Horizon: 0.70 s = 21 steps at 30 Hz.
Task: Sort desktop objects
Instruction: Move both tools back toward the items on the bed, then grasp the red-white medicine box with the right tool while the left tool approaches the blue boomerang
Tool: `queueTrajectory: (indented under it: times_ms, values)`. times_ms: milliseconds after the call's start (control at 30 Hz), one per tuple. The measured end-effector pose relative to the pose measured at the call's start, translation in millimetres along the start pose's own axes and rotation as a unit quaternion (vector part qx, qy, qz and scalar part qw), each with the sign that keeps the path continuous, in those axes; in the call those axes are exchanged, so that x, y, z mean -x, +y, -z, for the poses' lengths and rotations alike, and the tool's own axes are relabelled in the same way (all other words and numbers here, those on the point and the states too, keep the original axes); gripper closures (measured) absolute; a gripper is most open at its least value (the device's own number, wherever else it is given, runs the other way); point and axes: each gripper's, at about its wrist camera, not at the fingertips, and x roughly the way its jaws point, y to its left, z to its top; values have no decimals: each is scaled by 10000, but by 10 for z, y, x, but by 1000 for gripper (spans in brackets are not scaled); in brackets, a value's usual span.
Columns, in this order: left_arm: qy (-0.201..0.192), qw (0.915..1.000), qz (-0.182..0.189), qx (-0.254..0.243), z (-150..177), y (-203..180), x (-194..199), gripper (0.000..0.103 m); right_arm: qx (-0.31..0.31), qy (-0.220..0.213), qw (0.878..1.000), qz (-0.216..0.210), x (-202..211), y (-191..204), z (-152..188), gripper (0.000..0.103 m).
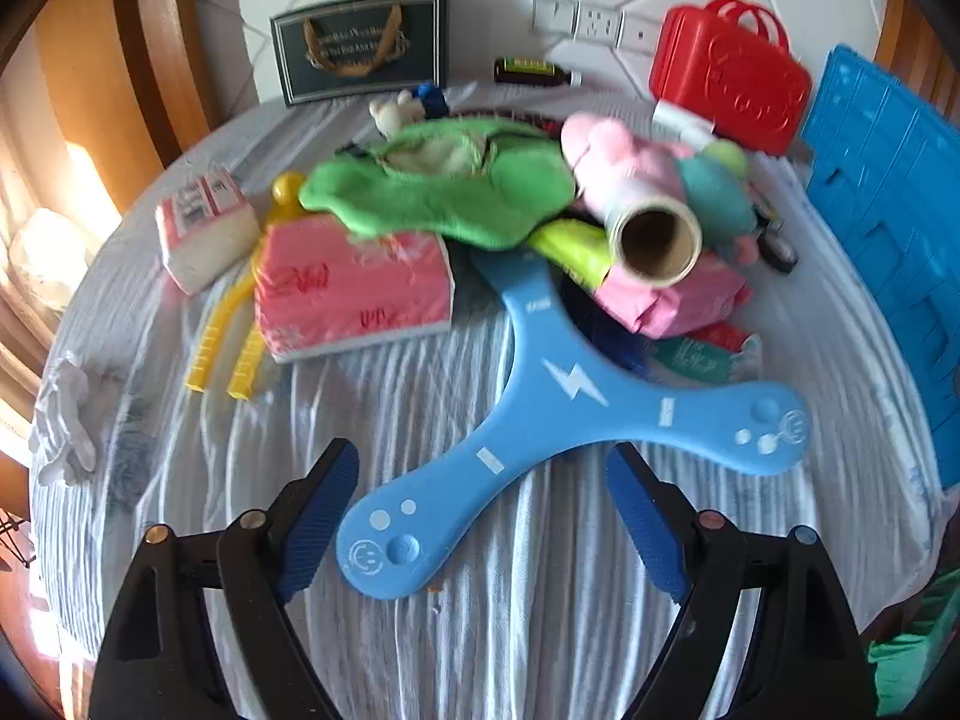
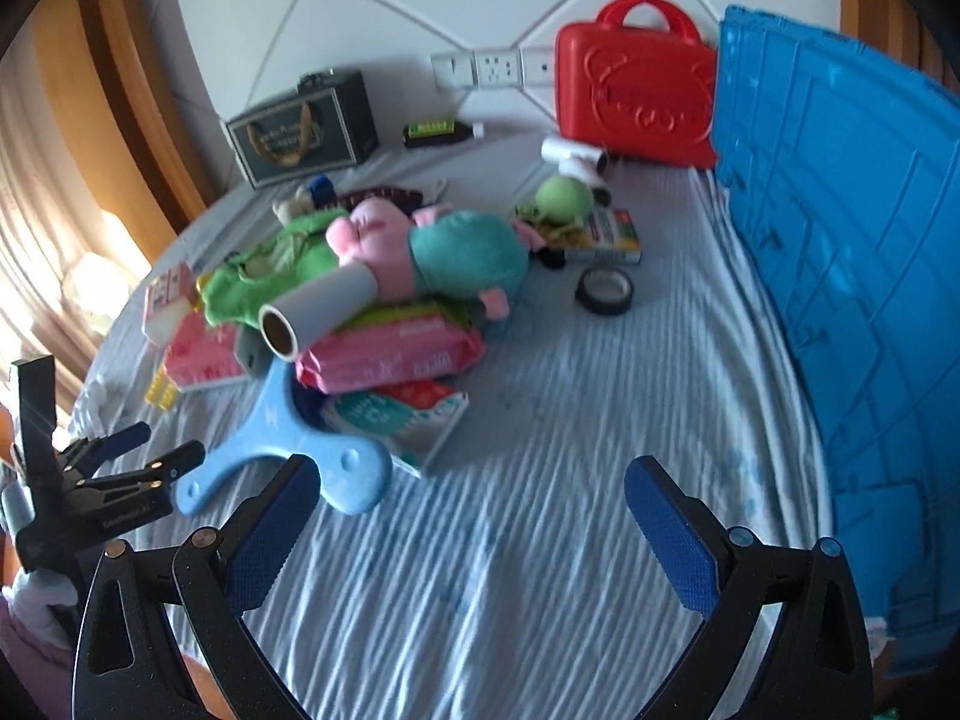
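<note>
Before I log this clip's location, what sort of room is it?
Probably a bedroom: toys lie on a striped bedsheet against a padded headboard, with wall sockets beside it.

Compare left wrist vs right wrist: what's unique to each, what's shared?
Left wrist only: white crumpled item at the cloth's left edge.
Right wrist only: black tape roll, green ball, white pipe fitting, and the left gripper, open.
Both: blue boomerang, pink plush, cardboard tube, red case, blue crate.
</note>
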Motion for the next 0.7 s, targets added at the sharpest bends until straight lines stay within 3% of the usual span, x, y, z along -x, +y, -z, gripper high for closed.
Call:
queueTrajectory:
  times_ms: [333, 400, 500, 600, 700]
  values:
    - [595, 9971, -161, -440, -33, -145, -692, 20, 166, 637, 9978, -63, -717, -43, -61, 0]
    - [594, 9970, -239, -440, -33, -128, -727, 35, 229, 714, 9971, -99, -849, -23, -113, 0]
    - [609, 9967, -379, -384, -13, -30, -676, 47, 324, 834, 9958, -179, -1014, 30, -177, 0]
    - [619, 9964, -456, -370, 82, 112, -584, 50, 459, 994, 9936, -281, -1190, 120, -233, 0]
    - [612, 9939, -758, -511, 211, 192, -478, 52, 586, 1168, 9908, -353, -1399, 229, -284, 0]
